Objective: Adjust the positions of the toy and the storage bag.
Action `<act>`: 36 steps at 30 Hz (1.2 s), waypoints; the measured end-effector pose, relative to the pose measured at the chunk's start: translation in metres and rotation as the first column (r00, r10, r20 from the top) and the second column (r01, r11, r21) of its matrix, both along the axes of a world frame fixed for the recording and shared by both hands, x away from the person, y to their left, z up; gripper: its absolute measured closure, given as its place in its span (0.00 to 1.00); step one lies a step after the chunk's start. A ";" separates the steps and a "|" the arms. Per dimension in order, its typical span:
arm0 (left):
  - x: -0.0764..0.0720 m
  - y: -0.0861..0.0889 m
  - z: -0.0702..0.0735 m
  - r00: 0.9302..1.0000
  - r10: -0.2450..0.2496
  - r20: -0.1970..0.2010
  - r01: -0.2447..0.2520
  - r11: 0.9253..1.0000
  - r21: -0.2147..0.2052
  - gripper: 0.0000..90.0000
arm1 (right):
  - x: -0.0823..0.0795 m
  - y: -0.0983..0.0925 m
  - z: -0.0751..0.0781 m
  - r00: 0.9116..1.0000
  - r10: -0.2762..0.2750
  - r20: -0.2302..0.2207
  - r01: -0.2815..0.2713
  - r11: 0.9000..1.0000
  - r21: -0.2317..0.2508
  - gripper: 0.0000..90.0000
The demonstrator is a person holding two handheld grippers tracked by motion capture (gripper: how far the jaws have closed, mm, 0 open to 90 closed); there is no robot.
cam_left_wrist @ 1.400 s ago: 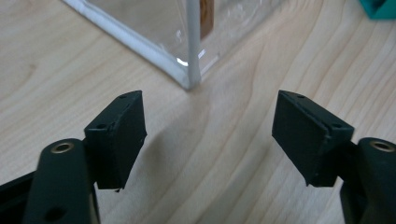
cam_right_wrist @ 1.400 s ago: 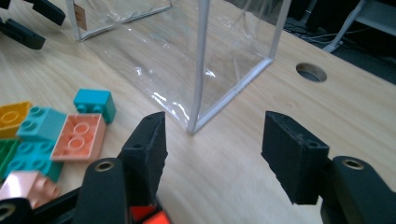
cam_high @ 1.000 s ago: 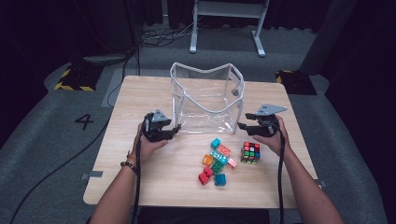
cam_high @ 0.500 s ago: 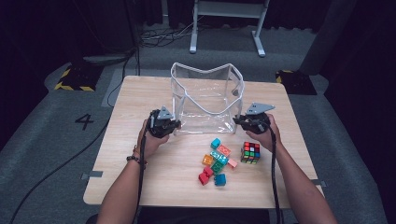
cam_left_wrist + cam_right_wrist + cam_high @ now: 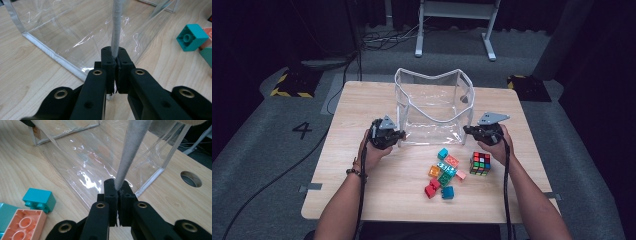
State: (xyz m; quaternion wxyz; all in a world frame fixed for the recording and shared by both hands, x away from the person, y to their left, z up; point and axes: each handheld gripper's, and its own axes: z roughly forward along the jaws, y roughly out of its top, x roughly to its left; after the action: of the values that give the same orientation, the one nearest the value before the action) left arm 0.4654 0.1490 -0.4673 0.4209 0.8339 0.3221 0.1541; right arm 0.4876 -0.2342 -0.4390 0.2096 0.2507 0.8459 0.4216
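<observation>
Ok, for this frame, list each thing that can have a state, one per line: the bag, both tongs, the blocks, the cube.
Clear bag: upright on the table, top open, nothing visible inside.
Left tongs: shut on the bag's grey edge trim.
Right tongs: shut on the bag's grey trim; jaws have just been closing.
Toy blocks: loose cluster on the table, outside the bag.
Puzzle cube: on the table, scrambled, not held.

— Where could a hand pass here?
— The tabletop [image 5: 362, 195] lies bare on its left side and along the near edge.
— And what blocks the way?
— The clear bag [image 5: 432, 107] stands across the middle, and just before it the loose blocks [image 5: 443, 172] and puzzle cube [image 5: 480, 163] crowd the right half.
</observation>
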 end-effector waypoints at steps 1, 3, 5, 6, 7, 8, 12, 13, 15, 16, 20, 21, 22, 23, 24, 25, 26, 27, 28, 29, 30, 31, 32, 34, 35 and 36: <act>-0.002 -0.001 0.000 1.000 0.006 -0.003 -0.006 1.000 -0.009 0.97 | -0.005 -0.002 0.000 1.000 0.002 -0.007 -0.001 1.000 0.002 0.97; -0.007 -0.004 0.000 1.000 -0.012 -0.007 0.012 1.000 -0.009 0.97 | -0.007 -0.004 0.001 1.000 0.011 0.001 -0.011 1.000 -0.006 0.97; -0.012 -0.008 0.000 1.000 -0.030 -0.005 0.030 1.000 -0.005 0.97 | -0.012 -0.009 0.001 1.000 0.008 -0.006 -0.008 1.000 -0.007 0.97; -0.014 -0.011 0.000 0.999 -0.042 -0.016 0.042 0.999 -0.011 0.97 | -0.014 -0.011 0.001 1.000 0.008 -0.010 -0.008 1.000 -0.007 0.97; -0.016 -0.012 0.000 0.999 -0.046 -0.012 0.046 0.999 -0.007 0.97 | -0.016 -0.014 0.001 1.000 0.011 -0.011 -0.011 1.000 -0.006 0.97; -0.018 -0.013 0.001 0.998 -0.059 -0.003 0.059 0.998 0.008 0.97 | -0.018 -0.017 0.001 1.000 0.015 -0.007 -0.015 1.000 -0.006 0.97; -0.026 -0.022 0.000 0.997 -0.075 -0.008 0.075 0.997 -0.012 0.96 | -0.026 -0.027 0.001 1.000 0.011 -0.016 -0.011 1.000 -0.002 0.97; -0.027 -0.024 0.000 0.996 -0.089 -0.009 0.089 0.996 -0.011 0.96 | -0.030 -0.032 0.001 1.000 0.011 -0.012 -0.011 1.000 -0.001 0.97; -0.031 -0.028 0.000 0.995 -0.100 -0.015 0.100 0.995 -0.011 0.96 | -0.031 -0.035 0.001 1.000 0.012 -0.013 -0.012 1.000 0.002 0.97; -0.033 -0.030 -0.001 0.994 -0.106 -0.025 0.105 0.994 -0.024 0.96 | -0.033 -0.037 0.001 1.000 0.015 -0.020 -0.014 1.000 0.008 0.97; -0.038 -0.032 0.000 0.994 -0.105 -0.007 0.105 0.994 0.007 0.88 | -0.039 -0.048 0.001 1.000 0.001 -0.021 -0.001 0.999 0.034 0.88; -0.040 -0.031 -0.001 0.995 -0.104 -0.013 0.104 0.995 0.010 0.88 | -0.041 -0.051 0.001 1.000 -0.003 -0.018 0.004 0.999 0.044 0.82; -0.042 -0.028 -0.001 0.994 -0.113 -0.010 0.113 0.993 0.031 0.88 | -0.042 -0.055 0.001 0.999 -0.014 -0.030 0.015 0.998 0.058 0.76; -0.045 -0.027 -0.003 0.993 -0.115 -0.011 0.116 0.993 0.039 0.87 | -0.044 -0.059 0.001 0.999 -0.011 -0.041 0.014 0.998 0.069 0.72; -0.048 -0.024 -0.004 0.994 -0.113 -0.010 0.113 0.992 0.060 0.84 | -0.046 -0.063 0.001 0.999 -0.002 -0.053 0.006 0.997 0.080 0.66; -0.054 -0.017 -0.006 0.994 -0.109 -0.020 0.110 0.991 0.081 0.80 | -0.050 -0.068 0.000 0.998 0.014 -0.065 -0.008 0.997 0.082 0.55; -0.054 -0.017 -0.006 0.994 -0.109 -0.020 0.110 0.991 0.081 0.78 | -0.050 -0.068 0.000 0.998 0.014 -0.065 -0.008 0.997 0.082 0.55; -0.057 -0.014 -0.007 0.994 -0.105 -0.030 0.107 0.990 0.088 0.75 | -0.055 -0.073 -0.001 0.996 0.047 -0.078 -0.039 0.994 0.105 0.50; -0.060 -0.010 -0.008 0.994 -0.098 -0.038 0.101 0.991 0.089 0.75 | -0.055 -0.073 -0.001 0.996 0.047 -0.078 -0.039 0.994 0.105 0.50; -0.065 -0.003 -0.011 0.994 -0.098 -0.046 0.103 0.989 0.105 0.70 | -0.060 -0.076 -0.002 0.994 0.063 -0.086 -0.052 0.992 0.116 0.42; -0.065 -0.003 -0.011 0.994 -0.098 -0.046 0.103 0.989 0.105 0.67 | -0.060 -0.076 -0.002 0.994 0.063 -0.086 -0.052 0.992 0.116 0.42; -0.068 -0.001 -0.013 0.994 -0.092 -0.060 0.099 0.988 0.121 0.62 | -0.064 -0.076 -0.005 0.992 0.086 -0.092 -0.076 0.991 0.110 0.39; -0.070 0.002 -0.015 0.994 -0.083 -0.078 0.092 0.988 0.128 0.62 | -0.064 -0.076 -0.005 0.992 0.086 -0.092 -0.076 0.991 0.110 0.39; -0.075 0.007 -0.018 0.995 -0.072 -0.073 0.082 0.987 0.140 0.56 | -0.068 -0.076 -0.008 0.988 0.114 -0.100 -0.101 0.988 0.118 0.31; -0.077 0.010 -0.019 0.995 -0.061 -0.073 0.071 0.987 0.143 0.52 | -0.070 -0.075 -0.009 0.985 0.131 -0.112 -0.118 0.986 0.118 0.29; -0.080 0.012 -0.020 0.996 -0.047 -0.078 0.058 0.987 0.148 0.46 | -0.071 -0.073 -0.010 0.983 0.145 -0.113 -0.133 0.985 0.109 0.28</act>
State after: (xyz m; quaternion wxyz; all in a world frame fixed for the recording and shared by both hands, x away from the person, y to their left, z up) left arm 0.3856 0.1608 -0.4871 0.3484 0.8766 0.3029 0.1358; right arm 0.4161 -0.3070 -0.4495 0.1153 0.2260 0.8501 0.4614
